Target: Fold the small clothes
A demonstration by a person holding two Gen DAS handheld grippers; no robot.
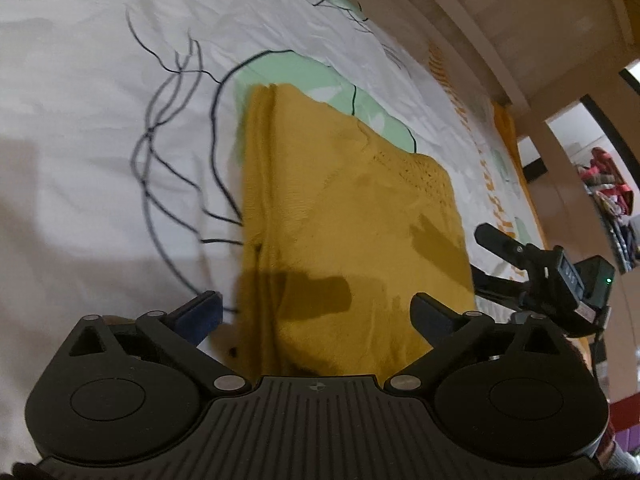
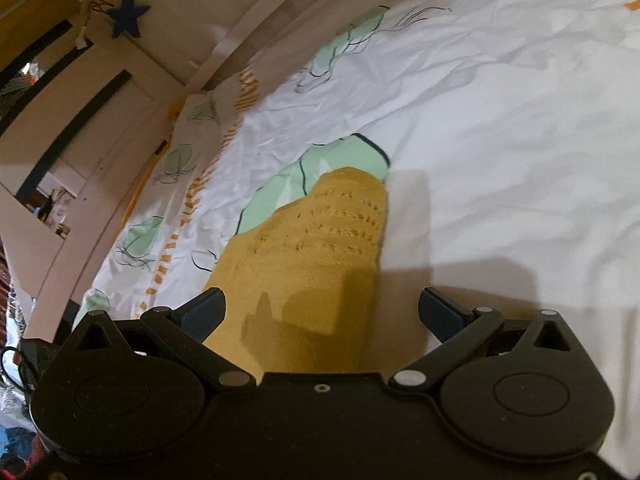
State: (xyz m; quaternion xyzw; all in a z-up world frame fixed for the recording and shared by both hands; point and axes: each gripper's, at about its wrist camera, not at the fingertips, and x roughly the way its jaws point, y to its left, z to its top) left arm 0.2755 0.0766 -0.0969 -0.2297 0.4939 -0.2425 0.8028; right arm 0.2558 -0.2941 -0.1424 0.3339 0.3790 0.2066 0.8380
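- Mustard-yellow knitted garment [image 1: 344, 216] is seen in the middle of the left wrist view, lying flat on the white printed bed sheet [image 1: 80, 128], partly over a green patch of the print.
- It appears already folded into a tidy oblong: a doubled edge runs down its left side in that view, and a band of openwork knit shows at its right corner.
- Left tool [image 1: 318, 312] is spread wide at the bottom of the frame, nothing gripped; its left pad is seen over bare sheet and its right pad over the cloth, so the near left edge of the garment lies between them.
- Right tool [image 2: 326, 312] is likewise wide open and empty in the right wrist view; the near end of the garment [image 2: 320, 256] lies ahead between its pads, and no pad is seen pressing on it.
- Right tool's body is also visible at the right edge of the left wrist view, just beside the garment's right edge.
- Both tools seem placed at the same near end, one to each side, probably so that the two corners can be gripped together and a straight fold made.
- Whether another fold is wanted cannot be told; the piece looks compact already.
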